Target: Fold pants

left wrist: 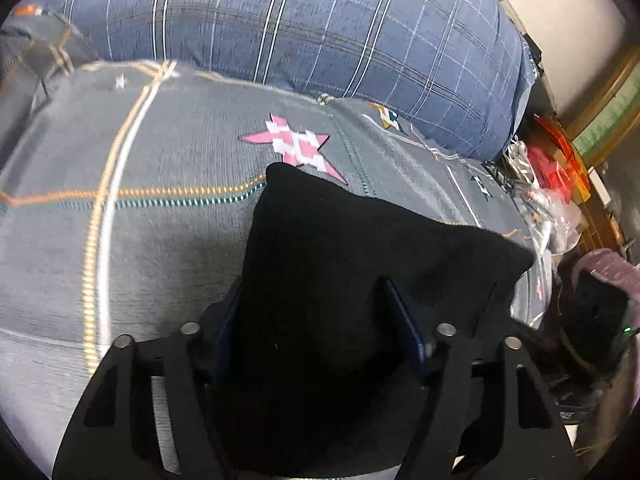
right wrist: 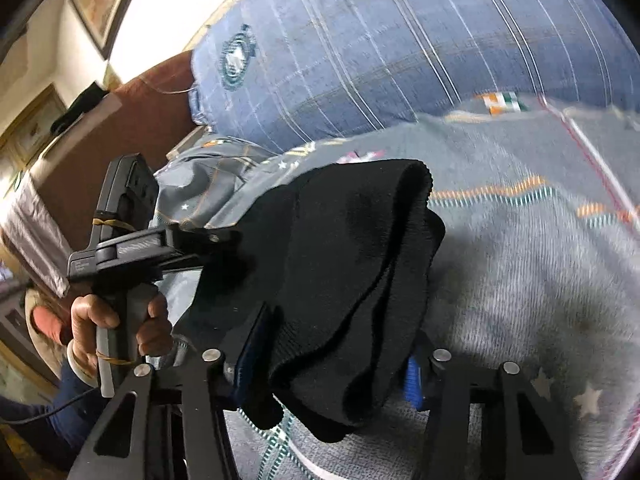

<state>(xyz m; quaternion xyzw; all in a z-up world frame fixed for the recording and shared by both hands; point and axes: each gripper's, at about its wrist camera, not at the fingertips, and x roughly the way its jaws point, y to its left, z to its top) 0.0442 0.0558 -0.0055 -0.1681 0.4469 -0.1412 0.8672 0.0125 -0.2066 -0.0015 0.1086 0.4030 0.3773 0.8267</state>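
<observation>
Black fabric of the pants (left wrist: 360, 264) fills the space between the fingers of the left gripper (left wrist: 316, 320), so the jaws are closed on a thick bundle of it and stand apart only by the cloth's thickness. In the right wrist view the right gripper (right wrist: 336, 344) is the same — both blue pads press on a folded bunch of the pants (right wrist: 344, 272), which hangs a little below the fingers at 6 o'clock. At 9 o'clock in that view the left gripper (right wrist: 208, 240) comes in from the side and bites the same garment, held by the person's hand (right wrist: 120, 320).

I judge the step is carrying a folded edge across. To do it well, both grippers should move together at equal height, keep the cloth lightly stretched between them, and lay it down flat before the jaws let go; otherwise the layers will slide.

The pants look like soft knit, matte, with a ribbed edge at 1 o'clock. They hang above the grey bedsheet (left wrist: 160, 240), a woven cloth with orange and teal stitched lines and a pink star (left wrist: 296, 146). Beyond, at 12 o'clock, lies a blue checked pillow (left wrist: 300, 28) — rounded and full.
</observation>
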